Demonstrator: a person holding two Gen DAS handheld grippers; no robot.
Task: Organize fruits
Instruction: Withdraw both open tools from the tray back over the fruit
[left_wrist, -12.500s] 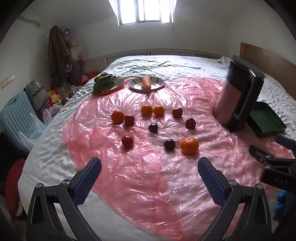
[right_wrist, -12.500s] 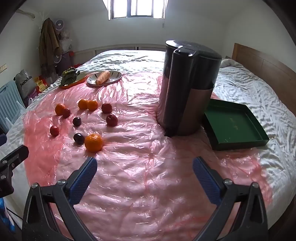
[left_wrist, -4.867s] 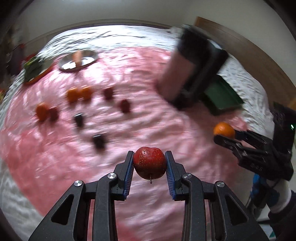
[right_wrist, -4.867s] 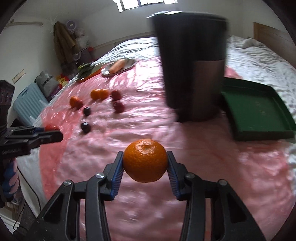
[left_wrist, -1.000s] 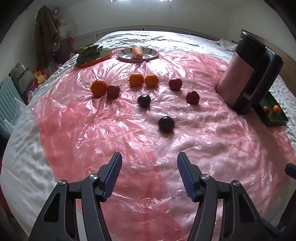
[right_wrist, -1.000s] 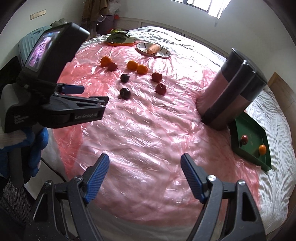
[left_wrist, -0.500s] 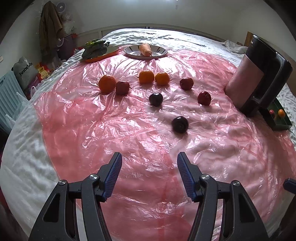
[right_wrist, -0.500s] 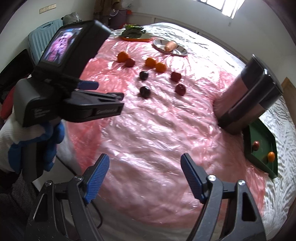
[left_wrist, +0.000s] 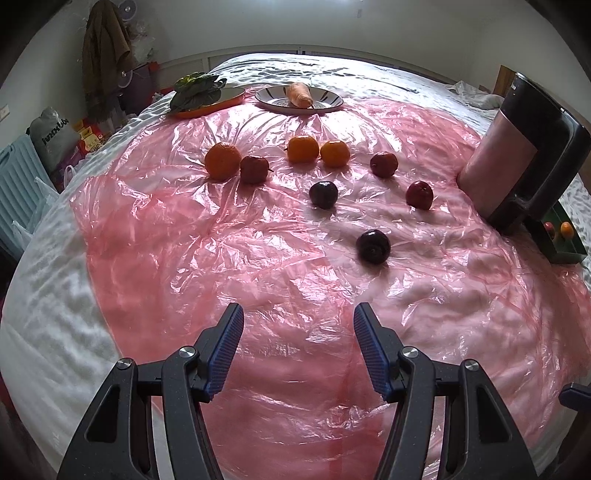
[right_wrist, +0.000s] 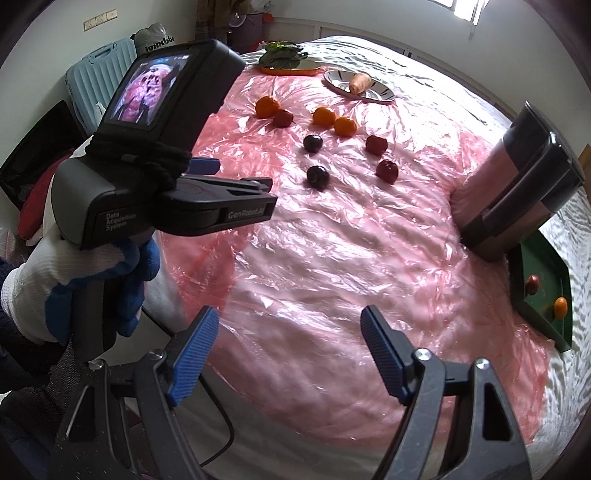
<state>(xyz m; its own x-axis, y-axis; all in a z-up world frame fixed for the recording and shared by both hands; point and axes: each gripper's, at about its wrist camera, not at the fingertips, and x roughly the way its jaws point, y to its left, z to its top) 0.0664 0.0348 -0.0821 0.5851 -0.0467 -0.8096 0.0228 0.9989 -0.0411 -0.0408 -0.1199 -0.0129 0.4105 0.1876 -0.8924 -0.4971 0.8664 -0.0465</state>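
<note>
Both tools are spread wide with nothing between their blue pads: the left tool (left_wrist: 298, 334) hangs low over the near part of the pink plastic sheet (left_wrist: 258, 266) that covers the bed (left_wrist: 44, 317), and the right tool (right_wrist: 290, 338) sits at the bed's near edge, angled across it, with the left one's body and the gloved left hand (right_wrist: 85, 284) filling its left side. Ahead of the left tool, slightly to its right, lies the nearest dark plum (left_wrist: 373, 246), well apart from its pads. Beyond it sit a second dark plum (left_wrist: 323, 194) and a red apple (left_wrist: 419, 194), then a farther row: an orange (left_wrist: 222, 161) touching a red apple (left_wrist: 254, 169), two oranges (left_wrist: 303, 148) side by side, and another red apple (left_wrist: 384, 164). Far right, behind a tall dark appliance (left_wrist: 524, 155), a green tray (right_wrist: 543, 273) holds one red fruit (right_wrist: 532, 284) and one small orange (right_wrist: 560, 306), apart from each other. At the far edge, a plate carries a carrot (left_wrist: 300, 94) beside a dish of leafy greens (left_wrist: 195, 90).
</note>
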